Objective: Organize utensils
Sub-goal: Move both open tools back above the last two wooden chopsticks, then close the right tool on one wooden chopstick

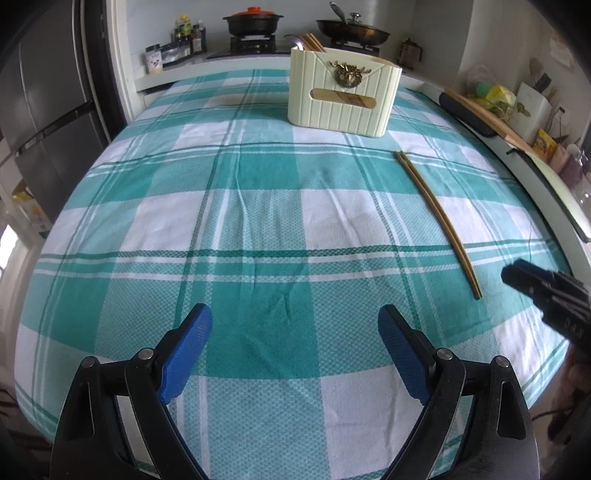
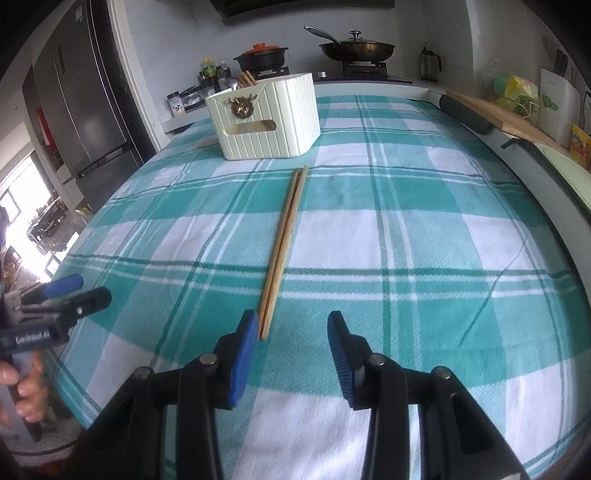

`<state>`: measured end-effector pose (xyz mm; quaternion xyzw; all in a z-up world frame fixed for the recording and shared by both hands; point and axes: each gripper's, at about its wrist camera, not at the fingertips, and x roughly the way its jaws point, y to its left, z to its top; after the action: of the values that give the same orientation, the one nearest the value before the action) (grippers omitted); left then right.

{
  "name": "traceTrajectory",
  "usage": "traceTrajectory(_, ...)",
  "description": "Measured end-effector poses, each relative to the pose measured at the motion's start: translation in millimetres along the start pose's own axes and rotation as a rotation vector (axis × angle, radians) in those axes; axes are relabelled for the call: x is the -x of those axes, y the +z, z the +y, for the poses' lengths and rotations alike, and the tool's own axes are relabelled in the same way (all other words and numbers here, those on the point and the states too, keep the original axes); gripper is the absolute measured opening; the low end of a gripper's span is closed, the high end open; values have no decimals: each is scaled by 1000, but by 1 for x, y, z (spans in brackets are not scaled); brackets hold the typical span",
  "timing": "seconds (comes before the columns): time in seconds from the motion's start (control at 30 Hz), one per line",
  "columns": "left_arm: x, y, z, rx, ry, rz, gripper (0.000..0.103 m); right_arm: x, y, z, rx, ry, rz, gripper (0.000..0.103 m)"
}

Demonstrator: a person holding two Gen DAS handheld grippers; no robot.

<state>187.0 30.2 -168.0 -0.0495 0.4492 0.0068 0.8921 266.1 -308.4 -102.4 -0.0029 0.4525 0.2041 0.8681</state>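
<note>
A pair of wooden chopsticks (image 2: 283, 243) lies side by side on the green checked tablecloth (image 2: 406, 221), its near end just ahead of my right gripper's left finger. The pair also shows in the left wrist view (image 1: 432, 210) at the right. A cream ribbed utensil holder (image 1: 343, 96) with a brass emblem stands at the far side and holds more chopsticks and a spoon; it shows in the right wrist view too (image 2: 264, 118). My left gripper (image 1: 295, 332) is open and empty over the cloth. My right gripper (image 2: 293, 332) is open and empty.
A stove with a black pot (image 1: 253, 22) and a frying pan (image 1: 352, 31) stands behind the table. A fridge (image 2: 85, 103) is at the left. A cutting board (image 2: 491, 110) and clutter line the right counter.
</note>
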Motion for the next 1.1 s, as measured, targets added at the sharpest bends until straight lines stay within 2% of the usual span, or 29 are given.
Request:
traceTrajectory(0.03,0,0,0,1,-4,2,92,-6,10,-2,-5,9,1,30)
traceTrajectory(0.1,-1,0,-2,-2,-9,5,92,-24,29,-2,-1,27,15,28)
traceTrajectory(0.17,0,0,-3,-6,-6,2,92,-42,44,-1,0,33,26,19)
traceTrajectory(0.3,2,0,-1,-4,4,0,92,-82,59,-2,-13,73,110,16)
traceTrajectory(0.4,1,1,0,2,11,1,92,-89,66,3,26,19,116,11)
traceTrajectory(0.5,-3,6,-2,-3,8,9,92,-94,67,-4,0,2,142,7)
traceTrajectory(0.67,-13,32,-28,-53,-50,16,92,-88,64,-7,53,-61,146,6)
traceTrajectory(0.8,-27,66,-64,-86,-107,10,92,-76,53,-27,3,-116,122,6)
traceTrajectory(0.93,-56,89,-105,-93,-142,31,92,-60,39,-45,-41,-131,107,6)
traceTrajectory(1.0,-75,92,-125,-122,-111,57,92,-53,33,-50,-48,-139,105,6)
traceTrajectory(1.1,-96,89,-147,-190,-25,59,92,-46,26,-56,-49,-149,106,6)
